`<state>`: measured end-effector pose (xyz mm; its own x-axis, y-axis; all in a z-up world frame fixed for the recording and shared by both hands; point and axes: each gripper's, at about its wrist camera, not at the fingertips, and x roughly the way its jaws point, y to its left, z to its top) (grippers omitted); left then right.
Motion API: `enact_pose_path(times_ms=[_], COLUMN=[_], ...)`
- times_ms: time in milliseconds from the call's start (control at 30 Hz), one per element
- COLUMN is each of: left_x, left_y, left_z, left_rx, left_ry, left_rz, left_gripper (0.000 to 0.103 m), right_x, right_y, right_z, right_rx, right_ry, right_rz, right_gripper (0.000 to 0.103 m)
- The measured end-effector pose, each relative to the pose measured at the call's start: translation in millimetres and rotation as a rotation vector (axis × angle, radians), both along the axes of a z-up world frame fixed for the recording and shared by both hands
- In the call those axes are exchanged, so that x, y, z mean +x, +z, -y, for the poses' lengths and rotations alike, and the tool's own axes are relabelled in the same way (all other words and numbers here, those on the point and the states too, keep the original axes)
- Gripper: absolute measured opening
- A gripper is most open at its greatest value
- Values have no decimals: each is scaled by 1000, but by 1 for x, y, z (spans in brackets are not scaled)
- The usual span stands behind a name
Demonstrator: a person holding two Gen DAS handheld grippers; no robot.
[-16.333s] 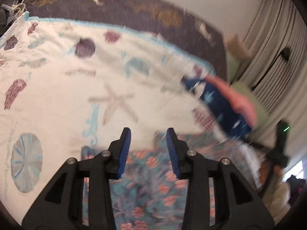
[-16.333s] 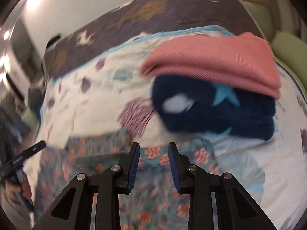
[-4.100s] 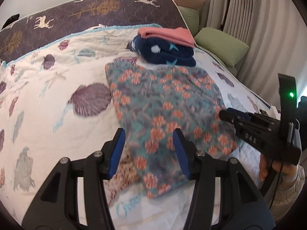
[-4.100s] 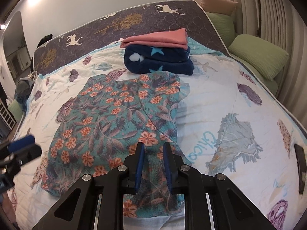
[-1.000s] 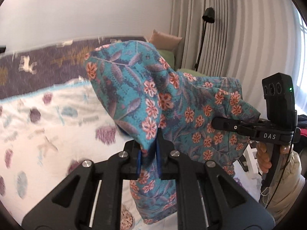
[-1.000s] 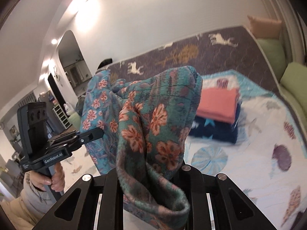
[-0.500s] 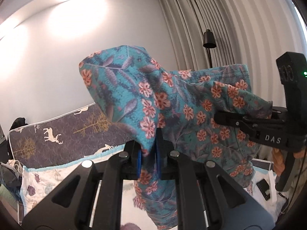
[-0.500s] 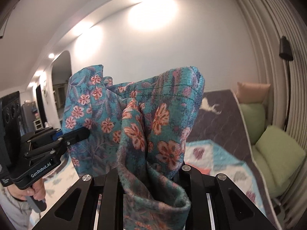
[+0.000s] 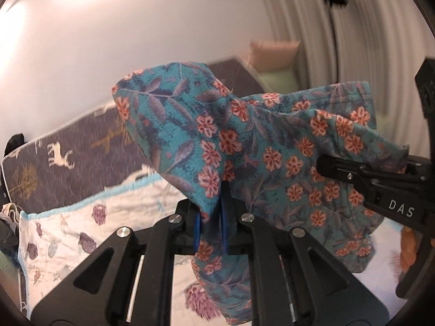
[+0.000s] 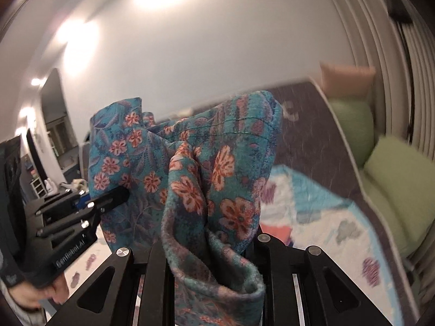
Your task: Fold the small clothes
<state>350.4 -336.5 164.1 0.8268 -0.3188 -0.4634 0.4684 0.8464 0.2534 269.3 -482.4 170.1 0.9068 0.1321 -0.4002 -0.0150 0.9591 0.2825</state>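
Left wrist view: two tools, left tool [image 9: 210, 226] and right tool [image 9: 326, 167], apparently both clamp one floral garment [image 9: 272, 149] aloft.

Seashell bedspread [image 9: 81, 217], green pillows [image 10: 394, 168] (blurred).

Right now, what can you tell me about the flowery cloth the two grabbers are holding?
The flowery cloth is teal with orange-pink flowers and dark leaves, and looks soft and a bit fuzzy. It hangs bunched in the air above the bed, not lying flat. The left gripper pinches one edge between blue pads, and the right gripper clamps another part, so the cloth stretches between them with loose folds drooping below. A stitched hem shows near its top.
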Motion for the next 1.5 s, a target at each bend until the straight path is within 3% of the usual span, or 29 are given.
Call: enact_pose_path(times_ms=[100, 167, 233, 267, 333, 400, 500, 600, 667, 767, 867, 967, 1200, 1333, 1400, 1500], left_x=[56, 89, 110, 121, 126, 135, 134, 117, 103, 70, 28, -19, -168, -223, -246, -276], left_y=[-67, -119, -157, -179, -192, -193, -188, -180, -172, -158, -146, -135, -101, -88, -81, -75], left_z=[25, 36, 40, 37, 24, 11, 16, 22, 12, -17, -42, -57, -100, -123, -139, -163], left_rx=[103, 216, 284, 269, 136, 66, 106, 140, 107, 14, -59, -68, -105, -139, -182, -200], left_ry=[93, 172, 191, 174, 132, 119, 123, 134, 130, 108, 51, 22, -27, -50, -75, -10], left_rz=[-10, 28, 8, -29, -64, -96, -95, -72, -87, -120, -152, -149, -33, -43, -39, 32], left_gripper=[15, 15, 15, 14, 4, 4, 4, 6, 15, 37, 42, 55, 82, 85, 102, 103], right_x=[66, 115, 143, 153, 161, 154, 156, 151, 137, 112, 68, 11, -132, -197, -222, -259], right_y=[-59, -108, -145, -167, -201, -211, -216, -211, -197, -175, -151, -133, -119, -115, -113, -110], right_z=[10, 20, 29, 32, 38, 52, 71, 70, 63, 53, 30, 1, -61, -87, -96, -100], right_rx=[18, 11, -19, -29, 2, 82, 181, 138, 112, 35, -122, -199, -203, -214, -201, -134], right_ry=[-34, -97, -178, -206, -208, -190, -162, -196, -223, -260, -273, -250, -215, -245, -258, -271], right_rz=[-88, -170, -228, -260, -281, -236, -250, -269, -255, -235, -217, -190, -131, -114, -112, -92], right_gripper=[28, 32, 39, 43, 45, 50, 57, 62, 64, 64, 64, 64, 66, 70, 72, 77])
